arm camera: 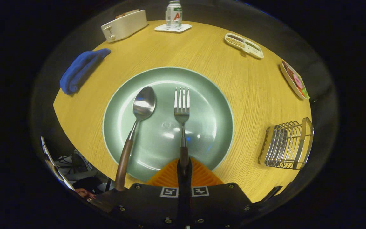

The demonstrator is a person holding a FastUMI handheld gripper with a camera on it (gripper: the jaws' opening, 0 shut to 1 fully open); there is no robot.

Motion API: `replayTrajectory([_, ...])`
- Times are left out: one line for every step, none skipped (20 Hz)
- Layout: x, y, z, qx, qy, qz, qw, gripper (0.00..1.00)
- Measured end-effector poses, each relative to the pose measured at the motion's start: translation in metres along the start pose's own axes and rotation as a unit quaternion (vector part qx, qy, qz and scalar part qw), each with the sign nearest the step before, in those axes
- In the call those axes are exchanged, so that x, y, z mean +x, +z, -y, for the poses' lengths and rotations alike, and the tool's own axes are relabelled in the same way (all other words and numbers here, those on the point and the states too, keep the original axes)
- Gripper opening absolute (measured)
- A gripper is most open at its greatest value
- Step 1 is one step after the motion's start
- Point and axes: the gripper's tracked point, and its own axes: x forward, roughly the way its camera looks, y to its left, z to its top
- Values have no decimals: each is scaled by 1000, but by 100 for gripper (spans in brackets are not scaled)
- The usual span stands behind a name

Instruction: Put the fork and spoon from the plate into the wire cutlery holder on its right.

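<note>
My fingers (184, 173) clamp the fork's (182, 109) wooden handle over the green plate (214, 105); the spoon (138, 121) lies beside it, wire cutlery holder (286, 144) well right.

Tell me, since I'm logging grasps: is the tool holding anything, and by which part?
Yes. The tool is shut on the brown-handled steel fork, both orange fingers pressing its handle end; its tines lie over the green round plate.
</note>
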Motion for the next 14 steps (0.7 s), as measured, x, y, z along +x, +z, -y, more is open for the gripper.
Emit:
replayTrajectory([-3, 3, 1, -8, 3, -6, 1000, 1])
replayTrajectory([-7, 7, 2, -15, 8, -13, 1000, 1])
replayTrajectory([-10, 4, 6, -22, 13, -21, 999, 1])
replayTrajectory([-14, 4, 10, -31, 15, -27, 999, 1])
replayTrajectory([-19, 4, 13, -42, 15, -34, 998, 1])
replayTrajectory([-26, 6, 16, -54, 13, -38, 998, 1])
replayTrajectory([-32, 3, 21, -72, 12, -45, 996, 1])
replayTrajectory([-39, 1, 27, -88, 12, -51, 995, 1])
replayTrajectory([-48, -2, 30, -103, 11, -59, 993, 1])
replayTrajectory([-57, -2, 34, -115, 10, -63, 991, 1])
replayTrajectory([-66, -6, 41, -129, 9, -67, 989, 1])
replayTrajectory([-75, -8, 50, -144, 6, -72, 987, 1])
replayTrajectory([-83, -12, 55, -157, 2, -75, 985, 0])
replayTrajectory([-90, -12, 60, -164, -1, -72, 984, 0])
